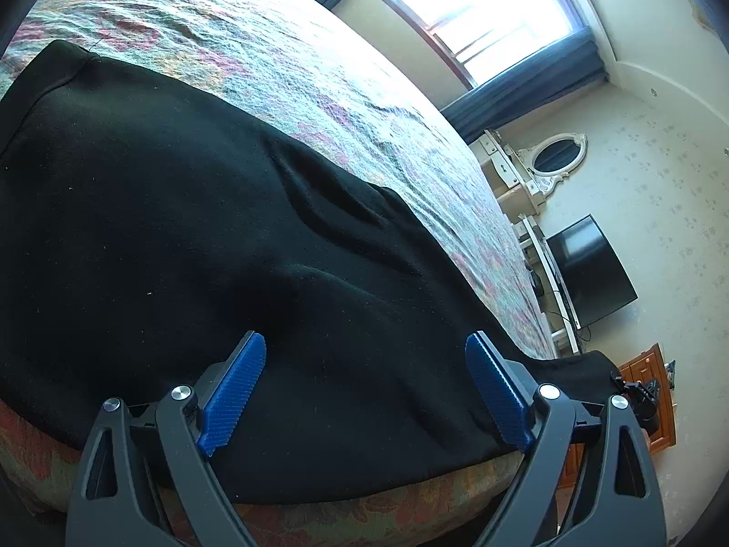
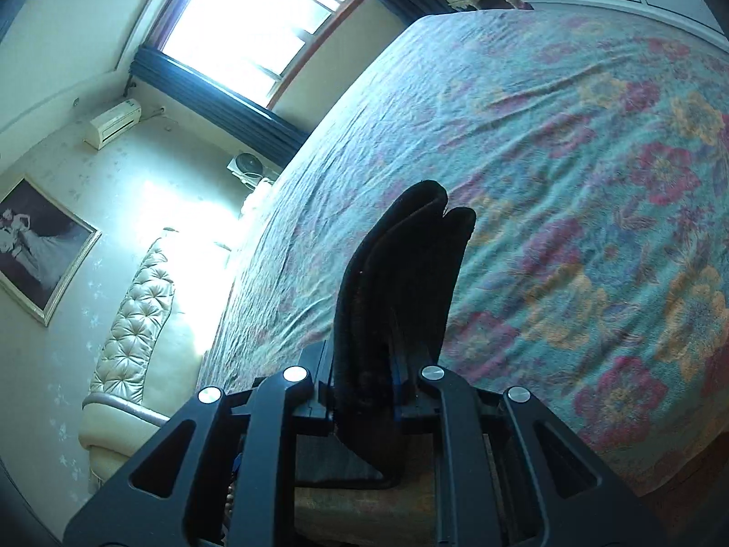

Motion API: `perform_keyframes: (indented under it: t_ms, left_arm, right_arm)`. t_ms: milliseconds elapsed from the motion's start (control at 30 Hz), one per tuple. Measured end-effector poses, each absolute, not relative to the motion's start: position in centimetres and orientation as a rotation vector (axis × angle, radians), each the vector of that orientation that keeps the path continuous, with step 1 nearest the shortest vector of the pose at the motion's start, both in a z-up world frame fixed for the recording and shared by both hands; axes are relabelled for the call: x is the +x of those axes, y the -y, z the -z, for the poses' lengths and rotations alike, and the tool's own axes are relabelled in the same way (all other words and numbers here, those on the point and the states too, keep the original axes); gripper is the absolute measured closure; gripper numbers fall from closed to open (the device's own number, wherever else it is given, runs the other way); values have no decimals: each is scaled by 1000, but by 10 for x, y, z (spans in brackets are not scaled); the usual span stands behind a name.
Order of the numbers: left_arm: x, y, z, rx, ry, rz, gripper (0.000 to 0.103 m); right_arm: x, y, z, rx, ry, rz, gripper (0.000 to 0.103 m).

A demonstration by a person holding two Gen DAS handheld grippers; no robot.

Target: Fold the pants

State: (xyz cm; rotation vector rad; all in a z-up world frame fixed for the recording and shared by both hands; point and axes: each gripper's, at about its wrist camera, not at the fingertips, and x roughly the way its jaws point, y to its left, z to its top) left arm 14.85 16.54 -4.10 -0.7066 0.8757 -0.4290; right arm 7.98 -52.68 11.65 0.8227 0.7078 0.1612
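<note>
Black pants [image 1: 182,228] lie spread over the near part of a floral bedspread [image 1: 319,68] and hang slightly over the bed's front edge. My left gripper [image 1: 364,342] hovers just above them near that edge. It is open, its blue pads [image 1: 237,387] wide apart with only flat cloth beneath. In the right wrist view, my right gripper [image 2: 369,364] is shut on a folded black bunch of the pants [image 2: 401,273]. The bunch sticks up past the fingers, lifted above the bedspread [image 2: 592,136]. One end of the pants [image 1: 587,364] rises at the right in the left wrist view.
A bright window [image 1: 478,13] with dark curtains is beyond the bed. A television [image 1: 587,269], a white dresser with an oval mirror [image 1: 556,155] and a wooden cabinet [image 1: 647,387] stand along the wall. A tufted headboard [image 2: 136,310] is at the bed's left end.
</note>
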Motion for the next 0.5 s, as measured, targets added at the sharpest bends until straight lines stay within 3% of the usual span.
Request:
perform_keyframes:
  t_ms: [267, 500]
  left_arm:
    - [143, -157, 40, -638, -857, 472, 15]
    - [143, -150, 37, -640, -849, 474, 15]
  right_arm:
    - [110, 408, -171, 564, -728, -273, 87]
    - [142, 305, -154, 415, -815, -360, 87]
